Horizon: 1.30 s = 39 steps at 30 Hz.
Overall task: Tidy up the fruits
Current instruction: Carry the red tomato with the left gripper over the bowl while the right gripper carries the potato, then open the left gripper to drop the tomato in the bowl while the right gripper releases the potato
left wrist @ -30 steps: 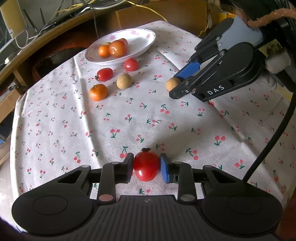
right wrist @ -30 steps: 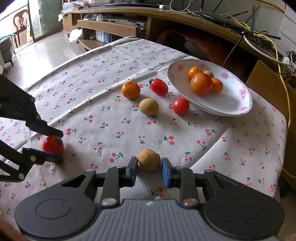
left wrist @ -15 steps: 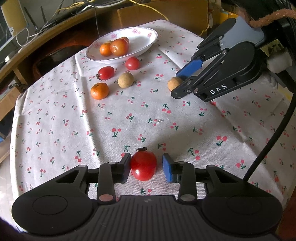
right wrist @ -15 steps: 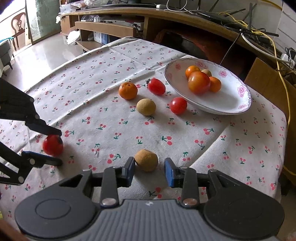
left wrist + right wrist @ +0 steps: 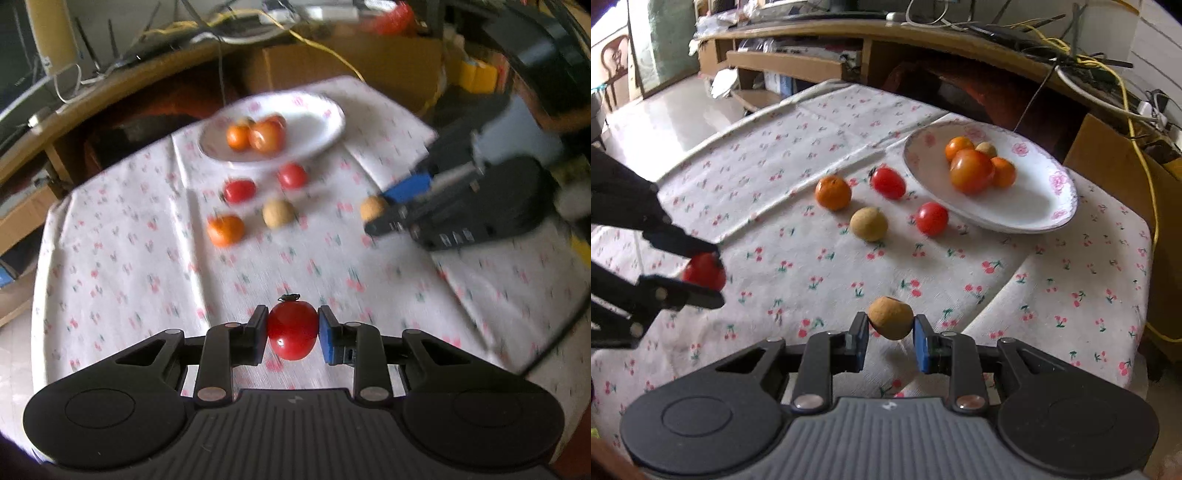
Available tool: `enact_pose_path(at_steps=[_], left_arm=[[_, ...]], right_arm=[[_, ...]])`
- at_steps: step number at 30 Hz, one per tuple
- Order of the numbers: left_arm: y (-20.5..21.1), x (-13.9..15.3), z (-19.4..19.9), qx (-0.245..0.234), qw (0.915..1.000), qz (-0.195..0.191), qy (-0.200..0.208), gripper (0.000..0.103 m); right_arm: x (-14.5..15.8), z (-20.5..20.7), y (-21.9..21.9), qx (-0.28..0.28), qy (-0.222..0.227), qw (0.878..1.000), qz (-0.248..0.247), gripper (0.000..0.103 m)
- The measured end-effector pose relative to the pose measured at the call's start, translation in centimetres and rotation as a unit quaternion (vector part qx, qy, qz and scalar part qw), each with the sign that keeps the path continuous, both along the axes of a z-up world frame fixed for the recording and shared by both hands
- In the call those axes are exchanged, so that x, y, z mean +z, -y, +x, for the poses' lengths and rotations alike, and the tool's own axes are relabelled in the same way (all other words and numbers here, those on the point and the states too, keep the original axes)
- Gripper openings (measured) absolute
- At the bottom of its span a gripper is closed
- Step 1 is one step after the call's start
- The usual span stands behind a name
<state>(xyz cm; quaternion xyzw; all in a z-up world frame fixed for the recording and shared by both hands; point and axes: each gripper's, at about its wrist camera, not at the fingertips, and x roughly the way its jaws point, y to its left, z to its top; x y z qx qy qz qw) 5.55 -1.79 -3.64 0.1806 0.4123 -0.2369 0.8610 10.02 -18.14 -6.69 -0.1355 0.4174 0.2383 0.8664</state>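
My left gripper point(image 5: 293, 331) is shut on a red tomato point(image 5: 292, 328) and holds it above the cherry-print cloth; it also shows in the right wrist view point(image 5: 703, 271). My right gripper point(image 5: 891, 334) is shut on a small tan round fruit point(image 5: 891, 317), lifted off the cloth; it also shows in the left wrist view point(image 5: 373, 208). A white oval plate point(image 5: 1038, 201) at the far side holds oranges and a large tomato point(image 5: 971, 171). Before it lie two red tomatoes point(image 5: 887, 182) point(image 5: 932, 218), an orange point(image 5: 833, 192) and a tan fruit point(image 5: 868, 224).
The table's right edge point(image 5: 1141, 295) drops off close to the plate. A wooden desk with cables point(image 5: 997, 33) stands behind the table. A cardboard box point(image 5: 1108, 155) sits at the far right.
Both grippers closed on their fruit and lifted: the left took the red tomato, the right took the tan fruit. Both views have shifted toward the plate, with motion blur in the left one.
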Motion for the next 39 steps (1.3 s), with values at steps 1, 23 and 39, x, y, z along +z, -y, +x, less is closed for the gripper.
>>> enact_pose_path(at_steps=[1, 23, 39], left_arm=[[0.1, 0.3, 0.5, 0.003, 1.0, -0.004, 0.005, 0.036], [3.9, 2.2, 10.6, 0.017, 0.9974, -0.059, 0.038, 0.036], [5.0, 0.3, 13.9, 0.024, 0.9972, -0.062, 0.035, 0.036]], right_arm=[[0.2, 0.1, 0.1, -0.003, 0.002, 1.0, 0.004, 0.052], [4.3, 5.9, 1.5, -0.099, 0.061, 0.992, 0.046, 0.052], [2.6, 9.4, 2.2, -0.136, 0.059, 0.988, 0.043, 0.052]])
